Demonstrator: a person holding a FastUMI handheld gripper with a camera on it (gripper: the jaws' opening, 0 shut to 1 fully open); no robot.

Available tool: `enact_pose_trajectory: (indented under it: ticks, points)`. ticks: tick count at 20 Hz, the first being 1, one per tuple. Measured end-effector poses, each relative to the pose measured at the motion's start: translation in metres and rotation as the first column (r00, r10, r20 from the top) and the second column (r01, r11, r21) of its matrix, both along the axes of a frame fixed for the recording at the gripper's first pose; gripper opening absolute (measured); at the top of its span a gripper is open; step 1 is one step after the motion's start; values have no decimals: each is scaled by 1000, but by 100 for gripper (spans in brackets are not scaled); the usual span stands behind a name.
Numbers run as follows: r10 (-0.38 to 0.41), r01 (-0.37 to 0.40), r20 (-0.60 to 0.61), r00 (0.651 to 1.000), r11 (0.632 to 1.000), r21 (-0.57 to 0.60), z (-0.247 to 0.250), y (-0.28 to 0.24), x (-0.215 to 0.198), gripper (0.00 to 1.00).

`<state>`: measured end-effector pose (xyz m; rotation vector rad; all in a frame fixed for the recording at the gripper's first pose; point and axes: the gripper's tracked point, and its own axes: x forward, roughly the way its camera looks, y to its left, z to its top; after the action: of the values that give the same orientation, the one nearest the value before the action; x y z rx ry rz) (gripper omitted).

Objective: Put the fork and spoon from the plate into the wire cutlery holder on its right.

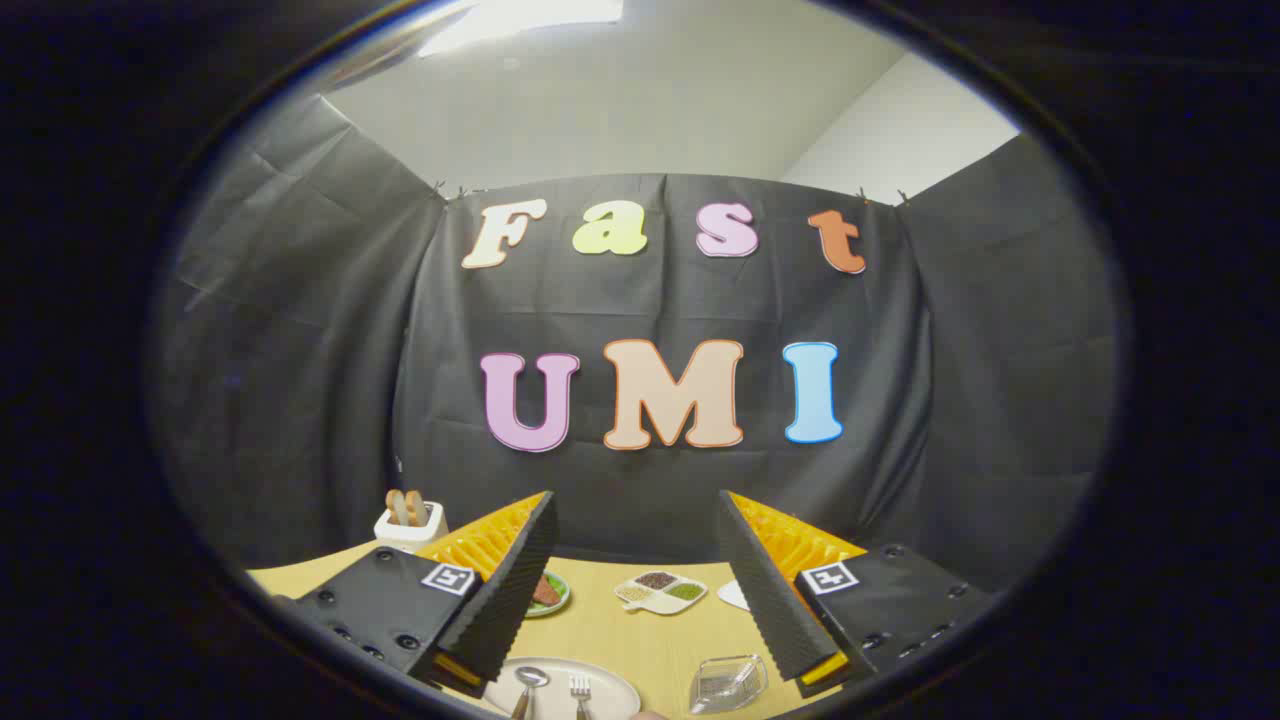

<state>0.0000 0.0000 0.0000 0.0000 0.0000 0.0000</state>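
Wire holder (pixel 728 683) blurry, fork (pixel 580 692) – spoon (pixel 528 686) handles cut off, fingers (pixel 518 590) apart

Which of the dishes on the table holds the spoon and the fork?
The plain white plate between the open claw fingers holds both; the divided dish beyond holds food.

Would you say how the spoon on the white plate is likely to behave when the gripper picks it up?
The spoon looks like shiny metal, so it is probably stiff and may slip between the fingers. It lies flat beside the fork on the smooth plate, so it may slide when nudged. The gripper is open, above them.
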Motion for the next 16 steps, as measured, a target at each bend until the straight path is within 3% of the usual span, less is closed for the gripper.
enact_pose_trajectory:
  ticks: [16]
  points:
    - [41,-41,6,999,999,-2,1,10,7,100]
